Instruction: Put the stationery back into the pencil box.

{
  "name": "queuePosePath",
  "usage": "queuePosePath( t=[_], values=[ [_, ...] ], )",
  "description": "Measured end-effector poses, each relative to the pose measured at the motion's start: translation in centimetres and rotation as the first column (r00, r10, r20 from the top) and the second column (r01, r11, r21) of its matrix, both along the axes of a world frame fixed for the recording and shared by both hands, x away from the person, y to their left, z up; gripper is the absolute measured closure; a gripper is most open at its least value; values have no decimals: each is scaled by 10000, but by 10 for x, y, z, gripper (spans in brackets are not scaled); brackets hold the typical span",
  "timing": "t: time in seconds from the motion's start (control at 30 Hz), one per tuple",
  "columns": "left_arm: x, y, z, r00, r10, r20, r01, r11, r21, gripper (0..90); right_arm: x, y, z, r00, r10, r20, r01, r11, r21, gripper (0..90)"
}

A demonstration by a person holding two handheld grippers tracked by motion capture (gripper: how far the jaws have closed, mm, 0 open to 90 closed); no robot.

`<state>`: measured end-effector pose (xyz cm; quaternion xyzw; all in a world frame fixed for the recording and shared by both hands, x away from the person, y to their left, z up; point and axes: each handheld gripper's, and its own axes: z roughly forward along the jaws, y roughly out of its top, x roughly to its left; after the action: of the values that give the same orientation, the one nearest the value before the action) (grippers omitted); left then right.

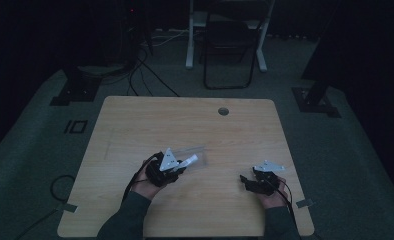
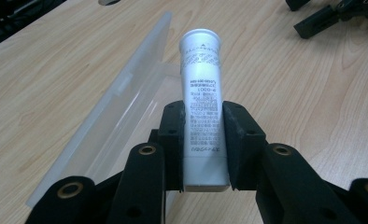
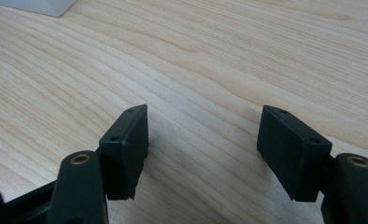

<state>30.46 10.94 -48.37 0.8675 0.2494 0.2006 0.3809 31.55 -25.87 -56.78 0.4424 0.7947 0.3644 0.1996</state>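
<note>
My left gripper point(image 2: 204, 119) is shut on a white tube point(image 2: 203, 100) printed with small black text, its cap end pointing away from me. In the high view the left gripper point(image 1: 177, 167) holds the tube point(image 1: 188, 161) just over a clear plastic case point(image 1: 191, 156) lying on the wooden table point(image 1: 135, 125). The case point(image 2: 121, 107) lies open to the left of the tube in the left gripper view. My right gripper point(image 3: 203, 140) stands open over bare wood, with nothing between its jaws. It rests near the table's right front part point(image 1: 251, 181).
A round cable hole point(image 1: 223, 111) sits near the table's far edge. A folding chair point(image 1: 230, 47) and a white desk frame point(image 1: 190, 35) stand beyond the table. Cables point(image 1: 145, 75) run over the floor at the back left. The room is dim.
</note>
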Motion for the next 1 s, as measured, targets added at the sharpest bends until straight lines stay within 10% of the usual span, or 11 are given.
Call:
queuePosePath(
  t=[1.0],
  values=[
    [13,-4,2,9994,280,194,-279,9996,-71,711,0,0,0,10000,2,2,-2,10000,-2,338]
  ],
)
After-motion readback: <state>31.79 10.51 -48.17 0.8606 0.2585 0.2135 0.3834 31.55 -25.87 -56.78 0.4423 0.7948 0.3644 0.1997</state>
